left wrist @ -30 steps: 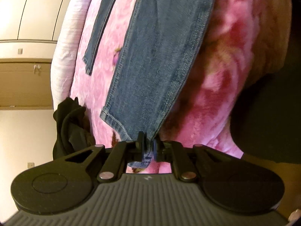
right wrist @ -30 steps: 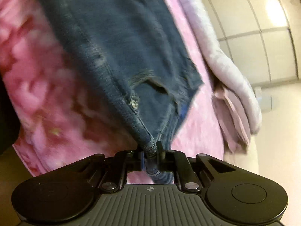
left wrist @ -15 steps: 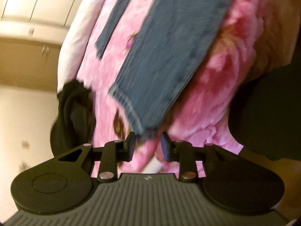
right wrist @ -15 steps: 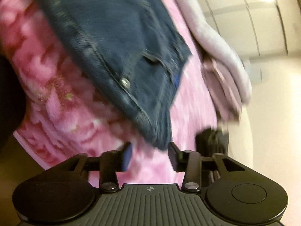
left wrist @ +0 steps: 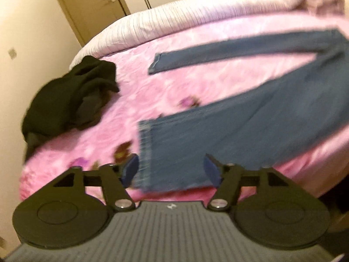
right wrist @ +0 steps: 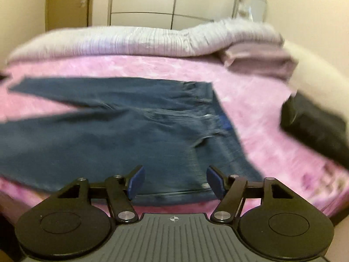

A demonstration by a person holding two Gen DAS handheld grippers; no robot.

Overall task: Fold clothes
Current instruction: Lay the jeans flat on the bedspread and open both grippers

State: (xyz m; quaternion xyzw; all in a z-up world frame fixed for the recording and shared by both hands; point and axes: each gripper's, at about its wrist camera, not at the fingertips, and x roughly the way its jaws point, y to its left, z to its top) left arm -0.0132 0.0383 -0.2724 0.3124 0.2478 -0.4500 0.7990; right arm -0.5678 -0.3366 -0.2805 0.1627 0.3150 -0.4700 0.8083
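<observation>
Blue jeans [left wrist: 250, 120] lie spread flat on a pink floral blanket [left wrist: 135, 87], legs apart in a V. In the left wrist view the near leg's hem [left wrist: 145, 152] lies below my left gripper [left wrist: 171, 171], whose jaws are opening with nothing pressed between them. In the right wrist view the jeans [right wrist: 109, 128] show their waistband [right wrist: 174, 193] near the bed's front edge, below my right gripper [right wrist: 175, 182]. Its jaws are opening too and hold nothing. Both views are motion-blurred.
A crumpled black garment [left wrist: 67, 102] sits at the bed's left corner. A white ribbed cover [right wrist: 135, 41] and a folded mauve cloth [right wrist: 261, 64] lie along the far side. A dark item [right wrist: 314, 126] rests at the right. Wardrobe doors [right wrist: 174, 2] stand behind.
Both grippers let go of the jeans, opened, rose and rolled upright. The jeans, held at the hem and waistband a second ago, now lie flat on the blanket.
</observation>
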